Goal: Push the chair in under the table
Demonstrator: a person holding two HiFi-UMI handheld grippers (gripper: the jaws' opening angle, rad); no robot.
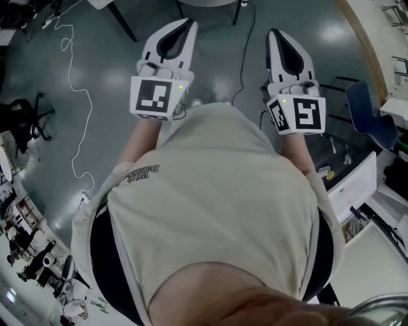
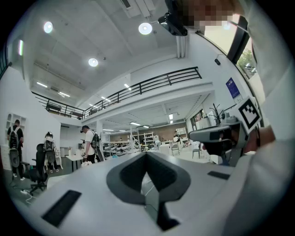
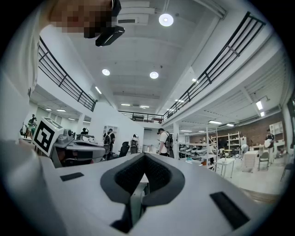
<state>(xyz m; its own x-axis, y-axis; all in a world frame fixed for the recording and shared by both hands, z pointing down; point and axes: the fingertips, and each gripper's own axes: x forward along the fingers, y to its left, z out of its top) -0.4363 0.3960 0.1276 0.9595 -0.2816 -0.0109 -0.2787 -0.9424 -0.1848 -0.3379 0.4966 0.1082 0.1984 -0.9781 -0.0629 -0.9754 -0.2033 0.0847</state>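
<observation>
Both grippers are held side by side at chest height and point level out over the grey floor. In the head view my left gripper and my right gripper have their jaws together with nothing between them. The left gripper view shows its own shut jaws and the right gripper off to the side. From the right gripper view I see its shut jaws and the left gripper beside it. A blue chair stands at the right by a white desk. A table edge with dark legs lies straight ahead.
A black office chair stands at the left. White cable trails across the floor, and a dark cable runs between the grippers. Several people stand among tables and shelves in the hall beyond.
</observation>
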